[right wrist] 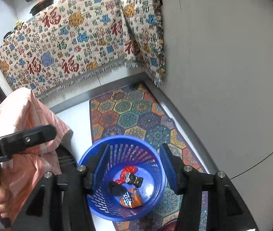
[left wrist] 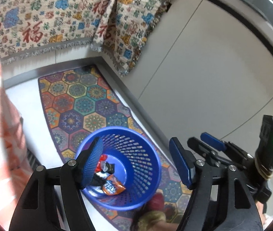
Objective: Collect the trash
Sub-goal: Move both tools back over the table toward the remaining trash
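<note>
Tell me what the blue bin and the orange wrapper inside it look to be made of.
Blue bin: apparently moulded plastic, smooth with a slight sheen, its wall pierced by regular slots. Orange wrapper: likely thin glossy plastic or foil film; it is crumpled, printed and catches highlights.

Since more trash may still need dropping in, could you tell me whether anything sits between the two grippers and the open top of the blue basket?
Nothing visible does. Both the left gripper and the right gripper sit above the blue basket, fingers open and empty. Its mouth is uncovered, with only wrappers at the bottom.
</note>
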Demonstrator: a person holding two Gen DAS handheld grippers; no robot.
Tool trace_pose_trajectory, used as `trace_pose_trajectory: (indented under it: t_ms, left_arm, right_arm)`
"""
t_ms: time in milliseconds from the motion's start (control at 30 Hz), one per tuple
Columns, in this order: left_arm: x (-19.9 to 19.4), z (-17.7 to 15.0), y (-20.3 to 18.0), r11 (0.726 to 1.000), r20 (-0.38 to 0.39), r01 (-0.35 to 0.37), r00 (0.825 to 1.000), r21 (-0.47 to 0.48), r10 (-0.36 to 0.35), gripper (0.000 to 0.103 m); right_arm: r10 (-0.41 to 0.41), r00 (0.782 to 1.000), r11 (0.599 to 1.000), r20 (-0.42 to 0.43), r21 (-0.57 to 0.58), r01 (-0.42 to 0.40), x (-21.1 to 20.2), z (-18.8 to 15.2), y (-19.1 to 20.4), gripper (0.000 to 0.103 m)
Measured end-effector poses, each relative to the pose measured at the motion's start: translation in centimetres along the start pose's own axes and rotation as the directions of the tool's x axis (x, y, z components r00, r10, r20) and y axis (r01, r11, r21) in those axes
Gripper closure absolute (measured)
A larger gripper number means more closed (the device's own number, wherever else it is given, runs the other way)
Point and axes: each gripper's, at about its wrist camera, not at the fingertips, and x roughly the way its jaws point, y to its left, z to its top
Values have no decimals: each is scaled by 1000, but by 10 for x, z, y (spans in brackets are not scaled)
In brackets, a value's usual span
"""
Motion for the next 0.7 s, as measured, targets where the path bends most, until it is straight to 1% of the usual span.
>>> trace_pose_trajectory:
  t_ms: [67,167,200,300,400,467,533,567,600,700]
  left_arm:
    - [-23,-2,1,1000,16,-2,1000,-2,2,29]
    - [-65,-11,9,1000,52,-27,998,-16,28,24]
    - [-82,-15,15,999,63,-46,997,-24,47,22]
    - [-126,-32,38,993,87,-107,990,-46,111,20]
    - [-167,-57,73,975,99,-207,972,-75,214,18]
    - [-190,-76,98,953,93,-287,951,-97,295,18]
    - [-211,-97,130,919,74,-372,921,-129,383,17]
    - [-220,-107,146,900,61,-410,905,-149,422,17]
    - [-231,-117,164,877,45,-448,886,-176,461,17]
    - [-254,-142,213,813,5,-526,839,-250,545,17]
  right_arm:
    - [-1,1000,1000,20,-14,1,-7,3,8,48]
    - [17,998,999,57,-52,-14,-22,7,30,47]
    - [30,997,997,73,-73,-24,-29,9,41,47]
    - [72,991,989,109,-135,-57,-45,11,79,45]
    - [133,983,973,128,-207,-105,-59,8,126,42]
    - [177,977,954,119,-265,-140,-66,1,161,42]
    - [237,968,920,89,-342,-193,-72,-10,205,42]
    - [254,964,907,75,-365,-211,-72,-13,221,42]
    - [283,958,884,49,-401,-241,-73,-20,245,42]
    - [351,936,818,-40,-473,-327,-70,-41,305,42]
